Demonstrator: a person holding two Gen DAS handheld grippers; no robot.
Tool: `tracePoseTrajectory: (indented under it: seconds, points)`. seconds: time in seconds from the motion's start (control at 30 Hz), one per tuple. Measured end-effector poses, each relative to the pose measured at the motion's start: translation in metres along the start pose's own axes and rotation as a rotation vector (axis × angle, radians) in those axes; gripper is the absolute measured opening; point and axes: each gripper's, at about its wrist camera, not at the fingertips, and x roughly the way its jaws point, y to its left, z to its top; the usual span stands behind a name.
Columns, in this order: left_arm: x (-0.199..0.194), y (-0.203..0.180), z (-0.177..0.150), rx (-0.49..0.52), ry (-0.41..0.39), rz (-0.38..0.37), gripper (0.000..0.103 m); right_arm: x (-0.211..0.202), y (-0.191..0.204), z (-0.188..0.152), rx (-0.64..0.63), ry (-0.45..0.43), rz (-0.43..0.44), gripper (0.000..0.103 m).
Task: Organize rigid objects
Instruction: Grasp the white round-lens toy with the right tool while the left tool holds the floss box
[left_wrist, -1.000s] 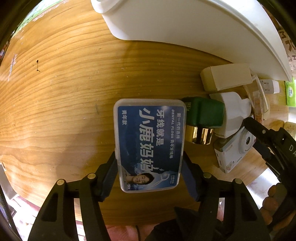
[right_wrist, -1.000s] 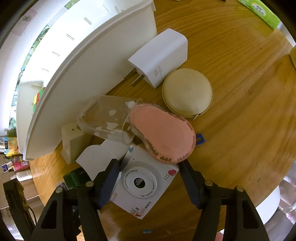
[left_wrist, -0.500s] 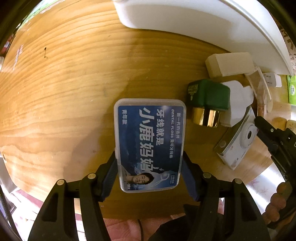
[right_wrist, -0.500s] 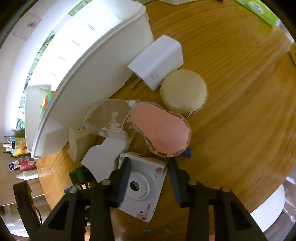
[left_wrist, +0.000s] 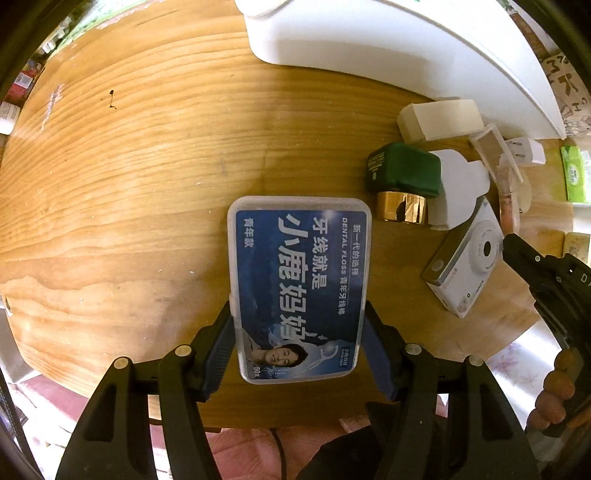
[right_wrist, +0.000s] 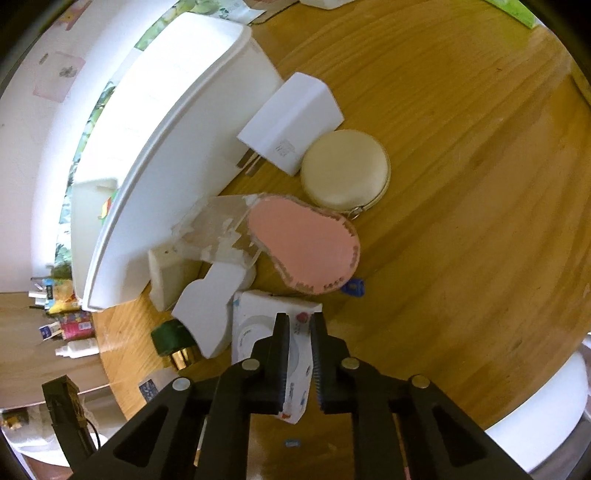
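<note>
Right now your left gripper (left_wrist: 299, 332) has its blue pads pressed against the two long sides of the dental floss box (left_wrist: 299, 280), a clear case with a blue label, and holds it flat above the wooden table (left_wrist: 129, 184) with the label facing the camera. Your right gripper (right_wrist: 299, 354) is clamped tight on the near end of the white toy camera (right_wrist: 266, 325), its two fingers drawn close together with the camera's thin edge caught between them; in the left wrist view that same camera (left_wrist: 465, 262) sits tilted at the right of the table, with the right gripper's black finger touching its far right corner. Just left of the camera stands a white bottle-shaped piece (right_wrist: 210, 306), and beside that a dark green box (left_wrist: 404, 171) rests on a gold cap (left_wrist: 402, 206). Beyond the camera, a pink pear-shaped case (right_wrist: 303, 247) overlaps a clear plastic lid (right_wrist: 218, 225), and a round cream pouch (right_wrist: 345, 173) sits just beside a white plug adapter (right_wrist: 291, 122) farther off. A large white bin (right_wrist: 166, 140) runs along the far left of this cluster, with a cream block (left_wrist: 439, 120) touching its wall.
</note>
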Motion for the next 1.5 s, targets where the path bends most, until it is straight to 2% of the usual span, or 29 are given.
tracePoseTrajectory:
  seconds: [0.13,0.2,0.4,0.5,0.7,1.07,1.27,1.5]
  points:
    - [-0.003,0.007,-0.006,0.003,-0.024,-0.007,0.067,-0.003,0.005,-0.001,-0.010,-0.005,0.019,0.016]
    - [-0.004,0.009,-0.008,0.004,-0.036,-0.010,0.067,-0.003,0.006,-0.002,-0.016,0.004,0.022,0.033]
    - [-0.006,0.013,-0.017,0.010,-0.052,-0.005,0.067,0.007,0.020,-0.005,-0.041,0.025,0.014,0.050]
    - [-0.014,0.014,-0.018,0.012,-0.056,-0.001,0.067,0.015,0.029,-0.006,-0.067,0.050,-0.032,0.059]
    - [-0.024,0.015,-0.023,0.017,-0.074,0.004,0.067,0.032,0.046,-0.011,-0.110,0.105,-0.100,0.064]
    - [-0.031,0.019,-0.035,0.015,-0.081,0.005,0.067,0.061,0.080,-0.027,-0.197,0.131,-0.254,0.068]
    - [-0.031,0.020,-0.047,0.012,-0.085,0.015,0.067,0.068,0.087,-0.035,-0.211,0.113,-0.269,0.068]
    - [-0.030,0.018,-0.063,0.026,-0.099,0.024,0.067,0.064,0.087,-0.049,-0.285,0.059,-0.257,0.066]
